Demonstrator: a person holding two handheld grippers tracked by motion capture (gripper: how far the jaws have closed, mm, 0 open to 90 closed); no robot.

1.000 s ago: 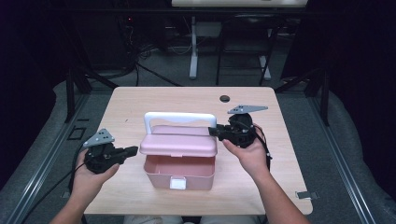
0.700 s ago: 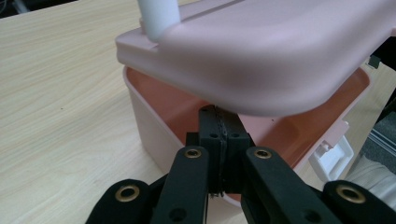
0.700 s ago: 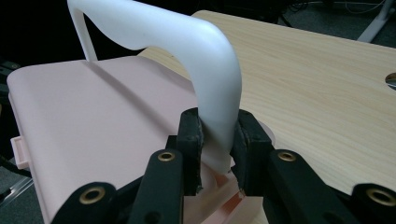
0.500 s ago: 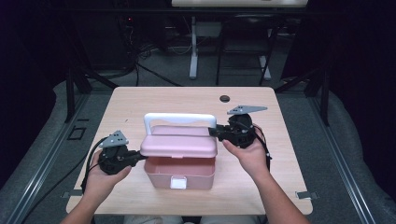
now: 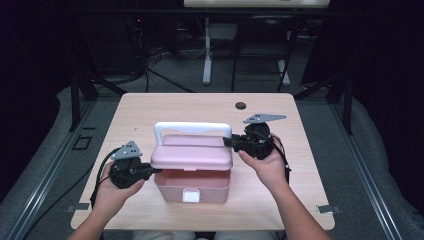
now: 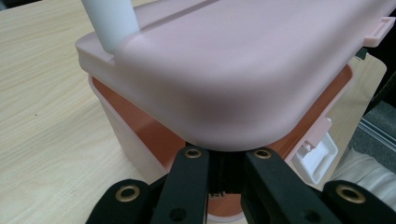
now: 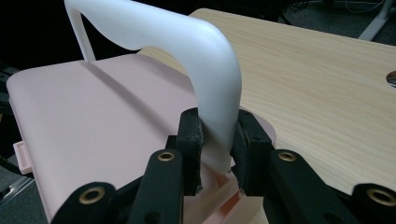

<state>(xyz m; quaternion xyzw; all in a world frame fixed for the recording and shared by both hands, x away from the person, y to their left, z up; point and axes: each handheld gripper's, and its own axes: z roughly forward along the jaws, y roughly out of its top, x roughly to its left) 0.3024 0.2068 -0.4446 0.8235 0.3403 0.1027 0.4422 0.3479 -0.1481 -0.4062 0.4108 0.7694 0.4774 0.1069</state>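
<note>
A pink box (image 5: 192,186) stands near the table's front middle, and its lid (image 5: 192,157) is held a little above the rim, so the inside shows below it. My right gripper (image 5: 227,142) is shut on the right leg of the upright white handle (image 5: 192,127); in the right gripper view the pads squeeze the handle (image 7: 205,60) at the gripper (image 7: 217,135), beside the lid (image 7: 93,116). My left gripper (image 5: 154,171) is shut, its tips tucked under the lid's left edge. In the left gripper view the gripper (image 6: 224,156) sits beneath the lid (image 6: 243,70), over the box (image 6: 135,135).
The light wooden table (image 5: 150,107) has a small dark round hole (image 5: 241,105) at its back right. A white latch (image 6: 322,151) hangs on the box's front. Dark floor, metal rails and desk legs surround the table.
My left gripper has moved right from open table to the box's left side, with its tips now under the lid's edge. The right gripper has kept still on the handle.
</note>
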